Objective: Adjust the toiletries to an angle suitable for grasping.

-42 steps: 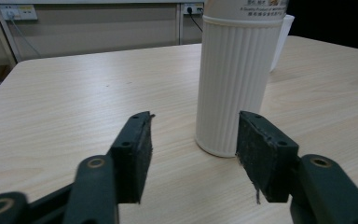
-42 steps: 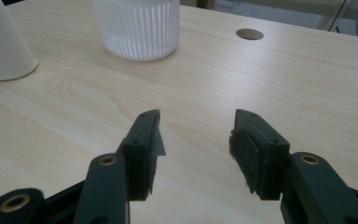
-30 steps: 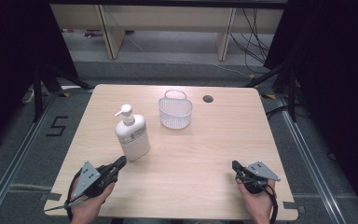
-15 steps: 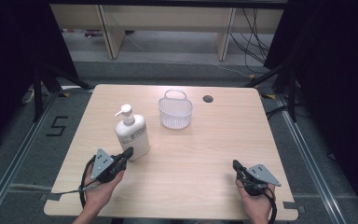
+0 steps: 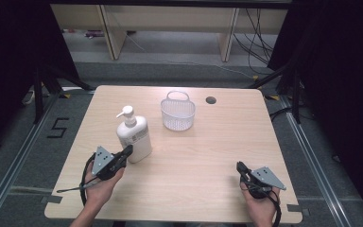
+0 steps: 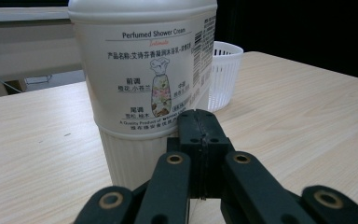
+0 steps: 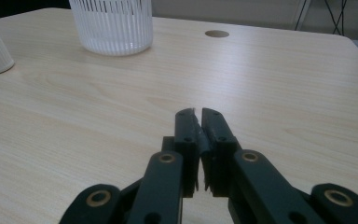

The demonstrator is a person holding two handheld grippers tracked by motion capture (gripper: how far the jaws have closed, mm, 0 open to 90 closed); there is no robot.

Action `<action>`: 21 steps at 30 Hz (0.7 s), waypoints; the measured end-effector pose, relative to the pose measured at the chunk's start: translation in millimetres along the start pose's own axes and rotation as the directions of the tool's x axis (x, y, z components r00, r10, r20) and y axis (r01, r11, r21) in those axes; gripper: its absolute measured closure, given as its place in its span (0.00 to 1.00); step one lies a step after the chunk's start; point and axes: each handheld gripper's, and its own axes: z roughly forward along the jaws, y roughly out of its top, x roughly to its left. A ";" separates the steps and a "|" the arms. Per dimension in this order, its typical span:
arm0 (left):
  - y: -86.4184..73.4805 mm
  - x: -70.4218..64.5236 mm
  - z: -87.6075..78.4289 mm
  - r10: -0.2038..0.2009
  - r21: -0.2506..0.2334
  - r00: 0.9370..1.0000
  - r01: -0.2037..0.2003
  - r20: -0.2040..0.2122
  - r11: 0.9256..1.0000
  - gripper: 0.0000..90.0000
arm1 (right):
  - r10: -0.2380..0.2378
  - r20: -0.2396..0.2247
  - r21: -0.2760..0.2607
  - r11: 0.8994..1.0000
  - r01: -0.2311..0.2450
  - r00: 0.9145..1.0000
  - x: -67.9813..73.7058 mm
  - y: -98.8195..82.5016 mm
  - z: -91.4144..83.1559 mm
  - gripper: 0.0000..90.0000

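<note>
- Since the earlier frames the left gripper (image 5: 126,152) has travelled from near the table's front left corner up to the pump bottle (image 5: 134,135); its tips now sit just beside the bottle's lower wall, whether touching I cannot tell. The bottle itself has not shifted.
- The left jaws are pressed together with nothing between them, as the left gripper view (image 6: 200,128) shows, the bottle's label (image 6: 154,79) close ahead.
- The right gripper (image 5: 241,169) rests near the front right corner, well apart from everything. Its jaws have just been opening: only a narrow slit shows (image 7: 197,122), nothing inside it.
- The bottle stands upright left of the table's (image 5: 208,151) centre; the white basket (image 5: 177,113) stands nearer the back edge, beside a round hole (image 5: 211,100).
- The step looks like the approach to the bottle. Next the left jaws must spread wide enough to straddle its body before closing.
</note>
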 end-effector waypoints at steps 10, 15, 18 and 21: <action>0.8 14.2 1.3 -0.029 -0.005 0.998 0.029 -0.052 1.000 1.00 | 0.050 0.005 0.007 0.999 -0.050 0.999 3.5 -0.8 -0.9 0.94; 1.0 20.0 4.8 -0.042 -0.007 0.997 0.042 -0.072 0.999 1.00 | 0.050 0.008 0.008 0.999 -0.051 0.999 3.5 -1.1 -0.9 0.93; 0.8 23.9 6.0 -0.047 0.003 0.995 0.047 -0.087 0.999 1.00 | 0.019 0.010 -0.003 1.000 -0.019 1.000 1.1 -0.9 -0.7 0.93; 0.6 27.8 8.0 -0.057 0.004 0.993 0.058 -0.101 0.998 1.00 | 0.024 0.005 0.001 1.000 -0.024 1.000 0.8 -0.9 -0.9 0.92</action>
